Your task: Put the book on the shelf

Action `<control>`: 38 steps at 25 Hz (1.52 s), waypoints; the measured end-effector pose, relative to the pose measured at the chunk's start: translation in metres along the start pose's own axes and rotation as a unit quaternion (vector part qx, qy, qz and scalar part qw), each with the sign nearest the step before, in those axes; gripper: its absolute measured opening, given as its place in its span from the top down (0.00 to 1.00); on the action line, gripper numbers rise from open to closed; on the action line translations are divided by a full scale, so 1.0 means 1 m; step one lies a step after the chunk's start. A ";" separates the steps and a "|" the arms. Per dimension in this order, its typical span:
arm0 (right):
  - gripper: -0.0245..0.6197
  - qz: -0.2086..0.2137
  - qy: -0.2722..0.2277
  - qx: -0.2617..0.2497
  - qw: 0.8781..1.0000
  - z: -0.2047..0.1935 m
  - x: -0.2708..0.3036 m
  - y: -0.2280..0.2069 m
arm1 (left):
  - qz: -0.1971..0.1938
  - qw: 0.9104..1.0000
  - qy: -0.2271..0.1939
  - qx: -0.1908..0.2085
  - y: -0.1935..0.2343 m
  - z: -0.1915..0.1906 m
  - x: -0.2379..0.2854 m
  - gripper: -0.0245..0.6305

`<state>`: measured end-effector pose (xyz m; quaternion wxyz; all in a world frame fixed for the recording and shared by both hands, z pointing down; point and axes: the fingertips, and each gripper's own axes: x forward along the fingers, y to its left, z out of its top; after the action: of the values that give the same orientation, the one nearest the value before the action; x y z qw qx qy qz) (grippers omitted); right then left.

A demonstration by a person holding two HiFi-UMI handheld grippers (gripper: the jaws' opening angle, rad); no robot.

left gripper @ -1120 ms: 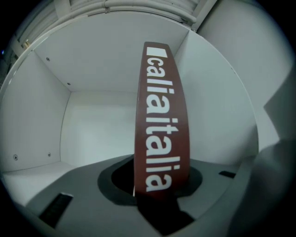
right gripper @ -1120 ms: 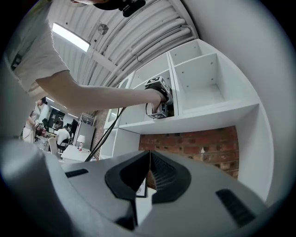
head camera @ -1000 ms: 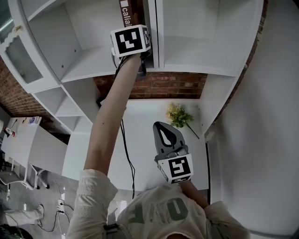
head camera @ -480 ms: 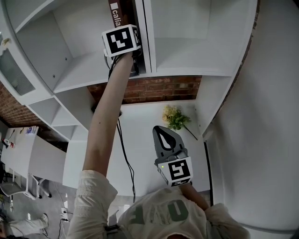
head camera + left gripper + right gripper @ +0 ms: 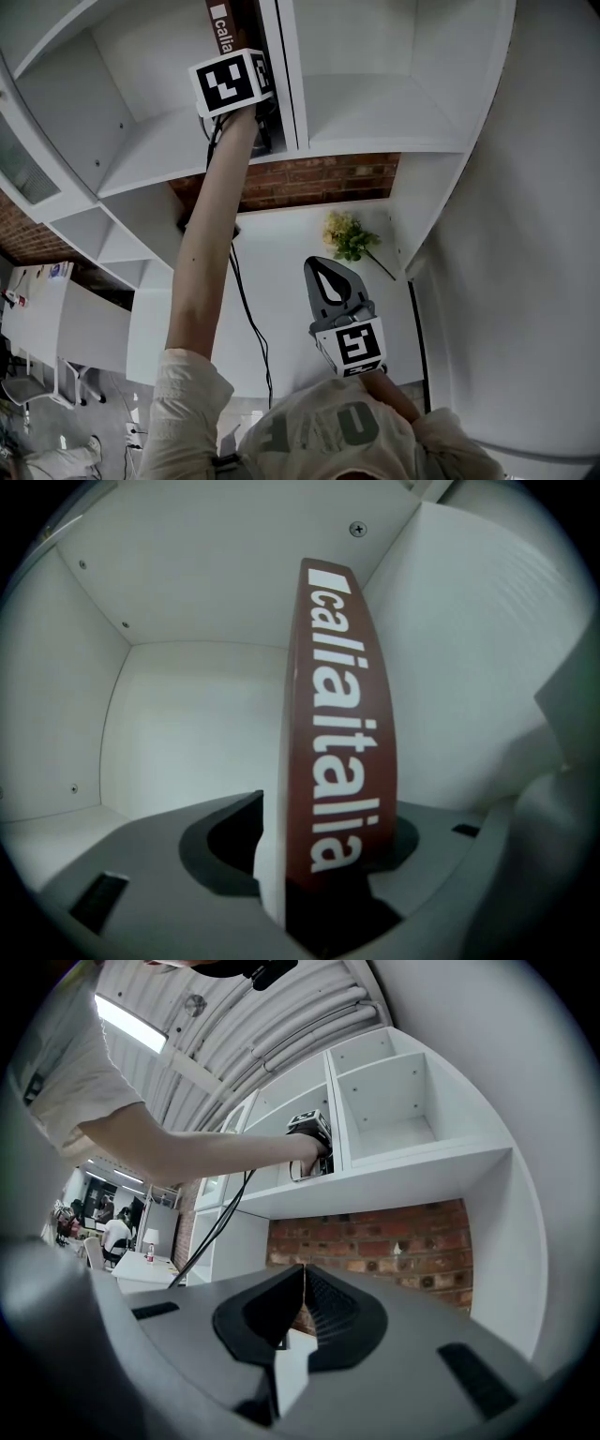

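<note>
The book [image 5: 342, 714] has a smooth, faintly glossy dark-red spine with white print and a matt white paper edge, while the shelf [image 5: 187, 714] is smooth, matt white painted or laminated board dotted with small shiny metal screw heads [image 5: 357, 528]. The brick wall [image 5: 319, 178] looks rough and reddish with paler mortar lines, above a smooth white worktop [image 5: 291, 234]. The right gripper [image 5: 303, 1274] is matt grey plastic, its jaws lined with black ribbed pads [image 5: 328, 1309].

The book [image 5: 342, 714] had a dark red spine with bold white lettering. The shelf [image 5: 375, 103] was plain white, the brick wall [image 5: 319, 183] reddish-brown, the flowers [image 5: 352, 234] yellowish-green.
</note>
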<state>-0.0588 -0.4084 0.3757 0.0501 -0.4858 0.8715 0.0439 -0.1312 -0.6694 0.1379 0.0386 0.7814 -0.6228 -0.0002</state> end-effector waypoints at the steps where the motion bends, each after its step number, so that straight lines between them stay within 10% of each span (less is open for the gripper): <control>1: 0.94 0.001 0.001 0.000 1.000 0.000 0.000 0.001 | -0.001 1.000 -0.003 0.000 -0.001 0.001 0.000 0.59; 15: 0.94 0.034 -0.006 -0.006 0.999 0.011 -0.008 0.025 | 0.033 0.993 -0.109 -0.008 0.003 0.017 -0.083 0.59; 26: 0.94 0.074 -0.055 0.007 0.996 0.052 -0.025 0.047 | -0.013 0.954 -0.289 0.075 -0.039 -0.007 -0.284 0.62; 30: 0.94 0.089 -0.058 0.008 0.994 0.056 -0.033 0.059 | 0.045 0.956 -0.267 0.116 -0.030 -0.079 -0.330 0.93; 38: 0.94 0.117 -0.026 -0.015 0.993 0.036 -0.038 0.086 | 0.094 0.987 -0.126 0.024 -0.005 -0.244 -0.346 0.94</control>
<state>-0.1104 -0.3270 0.3475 0.0599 -0.3803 0.9198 0.0755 -0.1916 -0.3170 0.3641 -0.0590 0.7141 -0.6929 -0.0805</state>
